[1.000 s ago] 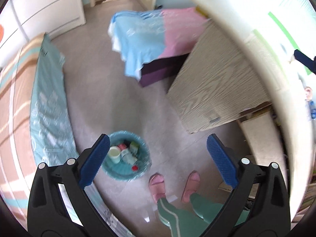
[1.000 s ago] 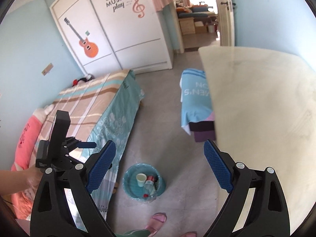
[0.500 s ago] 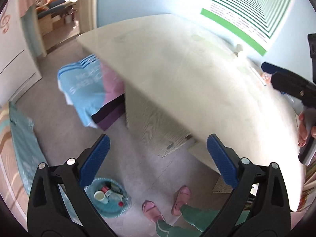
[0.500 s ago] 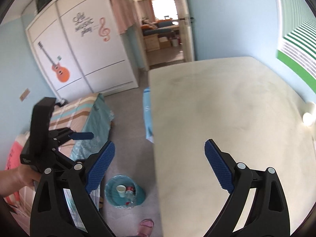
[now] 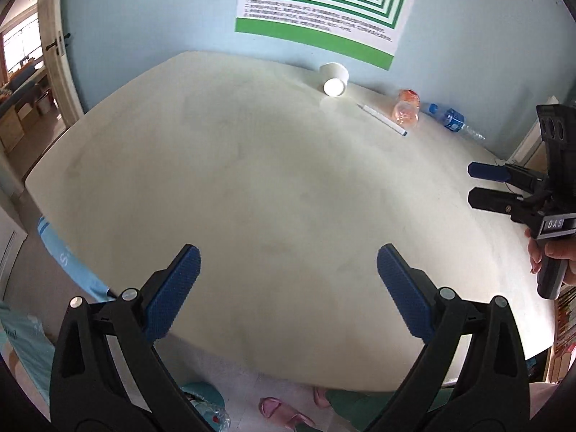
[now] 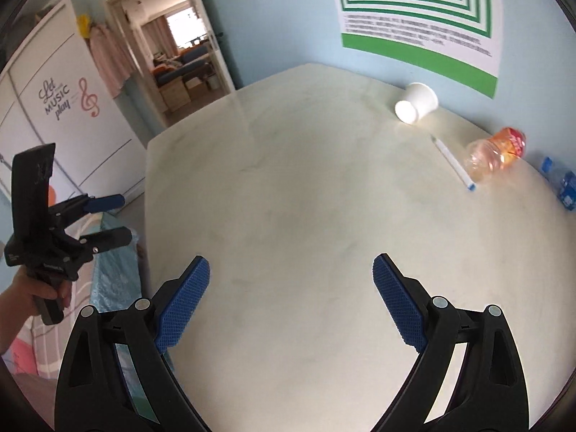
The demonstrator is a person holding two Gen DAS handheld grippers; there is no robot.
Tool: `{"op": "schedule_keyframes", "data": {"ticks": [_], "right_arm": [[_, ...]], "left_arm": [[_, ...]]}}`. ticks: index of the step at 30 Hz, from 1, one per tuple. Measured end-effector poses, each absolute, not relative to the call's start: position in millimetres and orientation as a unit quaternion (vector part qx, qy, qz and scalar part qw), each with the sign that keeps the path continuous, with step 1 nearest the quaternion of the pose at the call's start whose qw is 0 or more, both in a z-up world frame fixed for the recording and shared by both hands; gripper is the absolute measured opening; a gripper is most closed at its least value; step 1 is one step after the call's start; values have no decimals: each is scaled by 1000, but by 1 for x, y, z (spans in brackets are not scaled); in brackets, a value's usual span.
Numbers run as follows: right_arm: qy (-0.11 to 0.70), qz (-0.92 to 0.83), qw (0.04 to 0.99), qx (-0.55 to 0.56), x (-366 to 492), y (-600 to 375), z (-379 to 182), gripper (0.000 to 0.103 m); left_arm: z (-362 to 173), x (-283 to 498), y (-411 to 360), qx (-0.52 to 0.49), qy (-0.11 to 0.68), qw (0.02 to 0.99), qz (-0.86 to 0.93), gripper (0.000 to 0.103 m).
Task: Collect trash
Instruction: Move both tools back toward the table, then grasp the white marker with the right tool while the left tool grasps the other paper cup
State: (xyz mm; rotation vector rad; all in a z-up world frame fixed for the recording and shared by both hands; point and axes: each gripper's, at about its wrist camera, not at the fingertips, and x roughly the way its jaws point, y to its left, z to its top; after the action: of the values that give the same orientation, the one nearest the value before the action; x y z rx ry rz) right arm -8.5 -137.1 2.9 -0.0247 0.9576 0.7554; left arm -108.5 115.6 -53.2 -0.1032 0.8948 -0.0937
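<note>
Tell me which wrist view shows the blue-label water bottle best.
Left wrist. The water bottle lies whole on the table by the far wall, blue cap, label and clear body all visible, beyond the orange bottle. The right wrist view cuts it off at the frame edge, showing only cap and label.

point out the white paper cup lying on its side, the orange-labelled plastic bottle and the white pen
white paper cup (image 6: 416, 102), right wrist view, side wall
orange-labelled plastic bottle (image 6: 496, 153), right wrist view, clear body
white pen (image 5: 382, 119), left wrist view, mid barrel
</note>
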Motion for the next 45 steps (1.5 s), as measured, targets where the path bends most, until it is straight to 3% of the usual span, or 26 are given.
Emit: {"op": "schedule_keyframes", "data": {"ticks": [7,16,35,37,43,45], "right_arm": [[452,316,834,-1,19,-204,-9,91],[444,283,849,39,65,-249,-15,91],[441,281,852,-18,239,-145,-81,89],[453,276,847,-21,253,-138,-91,76],[459,234,854,-71,267,-125,-105,76],[461,214,855,-99,265,-122,-109,76]], "left_arm": [[-45,-38,52,13,422,904,-69,96],[-42,61,23,51,426,899,-94,96],[-113,332,5,116,460,861,-183,96],[-121,349,-2,114,462,859,-189,96],[-155,387,-9,88,488,847,-191,96],[-162,390,-7,75,489,847,-195,87]]}}
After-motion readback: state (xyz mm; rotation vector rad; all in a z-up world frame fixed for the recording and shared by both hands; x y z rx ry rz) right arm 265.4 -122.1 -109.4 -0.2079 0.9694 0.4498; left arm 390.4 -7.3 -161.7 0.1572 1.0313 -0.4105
